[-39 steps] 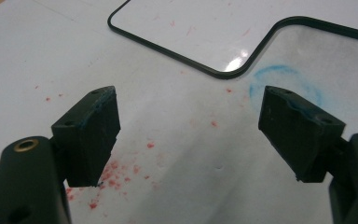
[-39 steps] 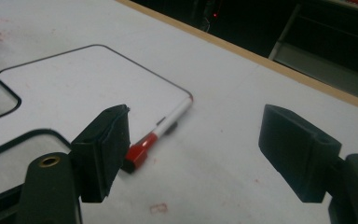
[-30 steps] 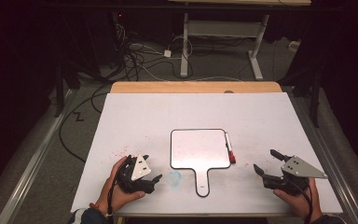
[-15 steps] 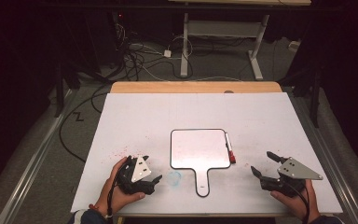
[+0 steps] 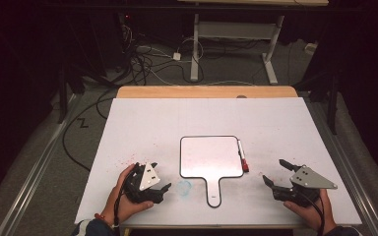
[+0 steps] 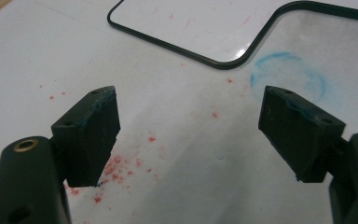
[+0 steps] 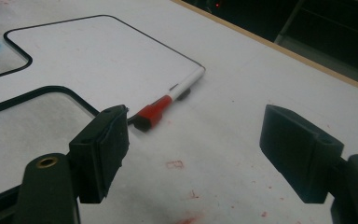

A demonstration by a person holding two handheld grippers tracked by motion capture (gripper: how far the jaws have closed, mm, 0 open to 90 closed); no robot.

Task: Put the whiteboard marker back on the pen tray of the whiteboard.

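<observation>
Whiteboard [image 5: 210, 156] flat at table [image 5: 142, 123] centre, handle toward person | marker [image 5: 242, 156] with red cap lying against board's right edge | right gripper [image 5: 277, 173] near marker, apart from it, jaws spread, empty | left gripper [image 5: 165, 189] left of handle, jaws spread, empty, beside blue smudge [image 5: 184, 187]

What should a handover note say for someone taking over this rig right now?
Left gripper: open, holding nothing, low over the table near a blue ring smudge.
Right gripper: open, holding nothing, pointed toward the marker.
Whiteboard: flat at the table's centre, handle toward the person, surface blank apart from faint red traces.
Marker: red cap on, lying along the whiteboard's right edge.
Done: nothing grasped so far.
Left: probably pick up the marker with the right gripper, steady the whiteboard with the left.
</observation>
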